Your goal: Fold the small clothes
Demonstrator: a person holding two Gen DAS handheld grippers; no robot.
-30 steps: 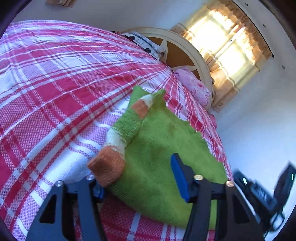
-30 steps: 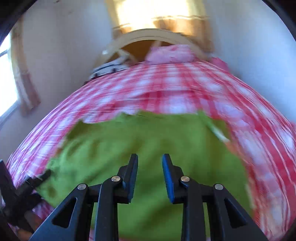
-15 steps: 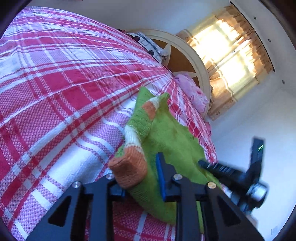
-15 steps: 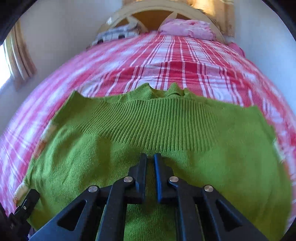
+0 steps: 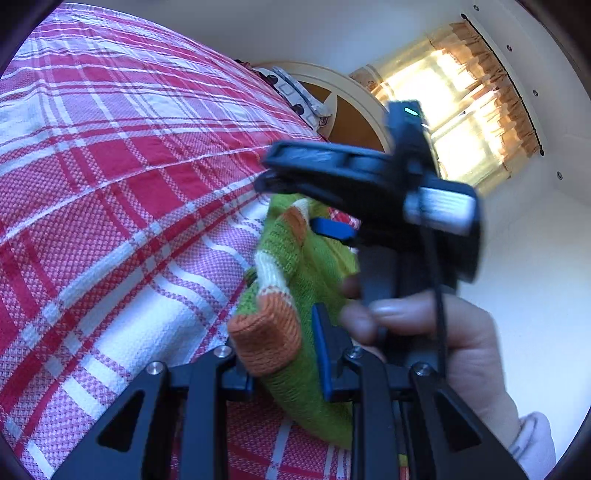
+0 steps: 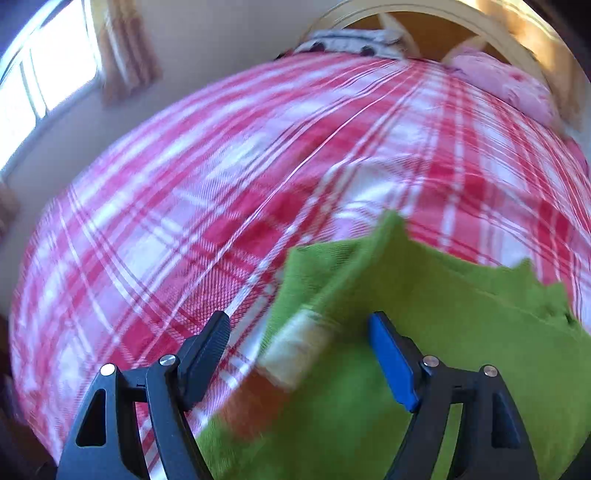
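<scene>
A small green knitted sweater (image 5: 314,280) with orange and cream bands on its sleeve lies on a bed covered by a red, pink and white plaid cloth (image 5: 110,177). In the left wrist view it sits at lower centre, and the left tool (image 5: 284,345) is clenched on the sleeve's orange ribbed cuff (image 5: 267,341) — the cuff bulges between the black left finger and the blue-padded right one.

The right tool (image 6: 299,350) shows in its own view at the bottom of the frame, its jaws opening wide; the banded sleeve and green knit lie blurred between the fingers, but neither pad presses on them. In the left wrist view this same tool crosses the middle right of the frame, gripped by a person's hand (image 5: 436,332) with a pale cuff at the wrist.

At the top of the right wrist view stand a cream arched headboard (image 6: 406,11) and a pink pillow (image 6: 502,81) — a sunlit curtained window (image 5: 461,110) fills the upper right of the left view.
</scene>
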